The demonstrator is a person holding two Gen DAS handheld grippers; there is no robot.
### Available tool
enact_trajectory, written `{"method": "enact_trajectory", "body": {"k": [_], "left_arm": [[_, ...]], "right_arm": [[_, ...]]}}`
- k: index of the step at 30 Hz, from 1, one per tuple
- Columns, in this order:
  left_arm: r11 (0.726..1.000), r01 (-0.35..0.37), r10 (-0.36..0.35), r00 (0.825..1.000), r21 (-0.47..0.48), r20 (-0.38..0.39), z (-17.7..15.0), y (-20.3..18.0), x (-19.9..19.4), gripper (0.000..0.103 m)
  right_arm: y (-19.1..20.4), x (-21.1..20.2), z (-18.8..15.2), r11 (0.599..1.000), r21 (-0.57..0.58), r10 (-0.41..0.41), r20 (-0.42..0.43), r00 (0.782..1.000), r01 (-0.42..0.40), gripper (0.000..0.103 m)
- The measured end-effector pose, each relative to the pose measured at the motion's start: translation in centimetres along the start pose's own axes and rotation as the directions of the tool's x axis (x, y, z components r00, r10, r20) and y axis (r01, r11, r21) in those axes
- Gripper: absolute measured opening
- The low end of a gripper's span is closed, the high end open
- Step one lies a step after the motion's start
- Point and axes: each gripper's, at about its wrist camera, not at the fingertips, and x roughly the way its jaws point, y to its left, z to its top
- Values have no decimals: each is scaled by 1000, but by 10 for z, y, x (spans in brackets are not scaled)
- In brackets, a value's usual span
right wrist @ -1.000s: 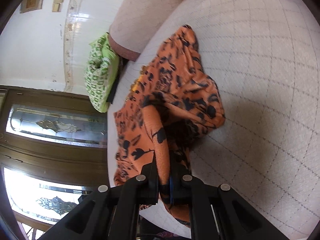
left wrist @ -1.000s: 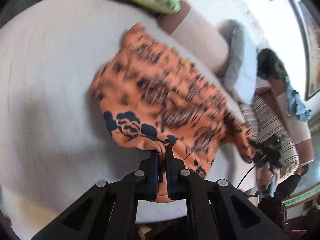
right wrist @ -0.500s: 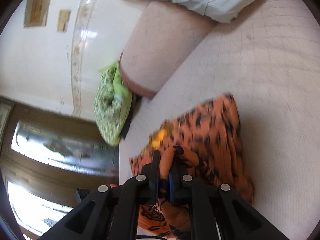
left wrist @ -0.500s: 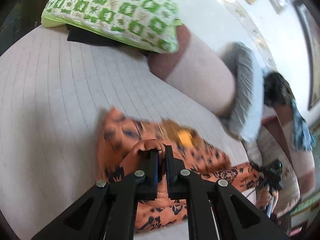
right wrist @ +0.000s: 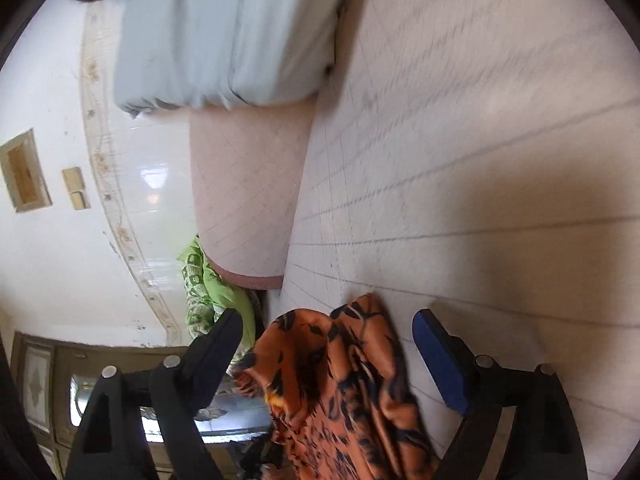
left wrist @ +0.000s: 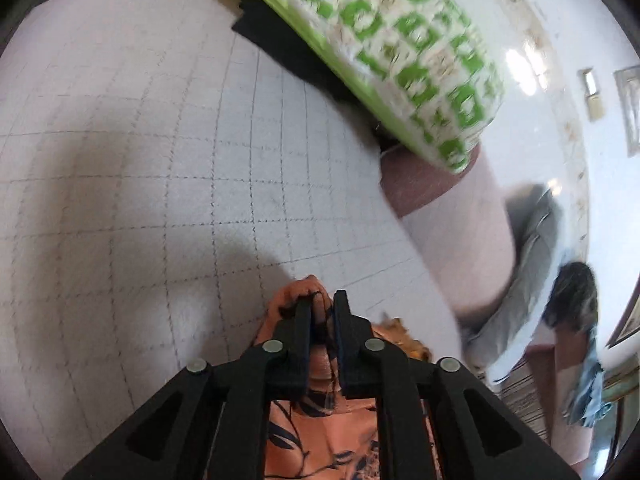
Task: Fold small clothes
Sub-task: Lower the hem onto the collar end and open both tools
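While the right tool [right wrist: 326, 348] spreads wide—orange garment [right wrist: 344, 384] loose between—the left tool [left wrist: 321, 312] starts parting around its fold.

pale quilted sofa seat and what lies on it

the seat surface [left wrist: 120, 184] is a pale cover stitched in a grid. an orange garment with dark blue leaf print [right wrist: 340, 392] lies crumpled on it at the near edge. a green-and-white patterned cushion [left wrist: 404, 52] rests at the far end, over a black cloth [left wrist: 280, 44]. a light grey pillow [right wrist: 224, 32] lies by the backrest.
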Motion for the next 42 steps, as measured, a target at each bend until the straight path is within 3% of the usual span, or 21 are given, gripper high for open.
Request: {"method": "enact_trajectory", "body": {"k": [4,7,9,12,15,16,19,21,23,24,25,26,27,28,30,32,33,36,37,39,42], "left_arm": [[993,-38,30,997,116,69,-15,-21,-38,26],[988,-90,58,971,129,234,-16,-23,-84,52],[990,-111,83,956,85,280,-13,-15,-100,69],[978,-171,146,969,117,198,-17,-8,-101,69],[956,-213,191,974,200,121,-39,-6,-92,69],[955,-207,193,978,211,84,-49,-3,-88,69],[958,-194,197,980,213,8,-71,7,-72,69],[952,-218,231,972,214,-33,-82,12,-59,69],[952,-232,250,966,199,-72,-87,19,-46,69],[952,-229,250,964,202,-85,-90,20,-44,68],[949,-232,256,962,214,-91,-93,20,-42,65],[940,-244,270,959,240,-82,-94,17,-41,58],[930,-254,283,956,264,-76,-95,14,-40,43],[924,-257,288,955,282,-75,-94,12,-39,35],[903,-286,321,945,321,-59,-94,8,-41,35],[896,-304,336,941,325,-48,-90,6,-41,35],[897,-307,338,940,316,-46,-88,8,-41,35],[900,-328,354,934,288,-43,-84,15,-41,36],[898,-335,362,931,284,-47,-82,17,-38,36],[888,-357,384,922,290,-43,-84,12,-40,36],[872,-354,377,926,338,-3,-88,-9,-48,36]], "right_arm": [[38,-29,-19,978,-201,-54,3,999,53,89],[77,-31,-46,919,-382,-107,0,994,99,89],[96,-22,-65,870,-473,-164,-13,986,138,89],[103,-6,-92,808,-561,-239,-37,970,177,88],[94,16,-108,751,-582,-376,13,926,313,87],[85,20,-108,754,-566,-400,10,917,335,87],[57,22,-111,791,-513,-405,-30,914,334,86],[49,19,-115,796,-510,-398,-36,916,326,78],[48,26,-119,771,-534,-425,-27,905,346,57],[49,29,-121,755,-547,-440,-15,898,361,51],[49,32,-122,738,-562,-453,-4,891,373,37],[49,34,-124,727,-573,-466,-5,885,380,30],[50,36,-128,709,-587,-485,-4,874,391,28],[52,34,-132,688,-609,-494,3,869,393,19],[59,25,-141,660,-651,-486,12,874,376,15],[59,9,-149,668,-655,-473,-8,881,352,12],[57,1,-154,660,-659,-486,-9,874,361,11],[34,-10,-167,590,-676,-584,21,812,442,7],[23,-11,-166,596,-665,-593,14,805,450,7],[15,-15,-156,675,-609,-537,-17,843,417,8],[25,-16,-150,712,-562,-535,-47,843,421,11]]}}
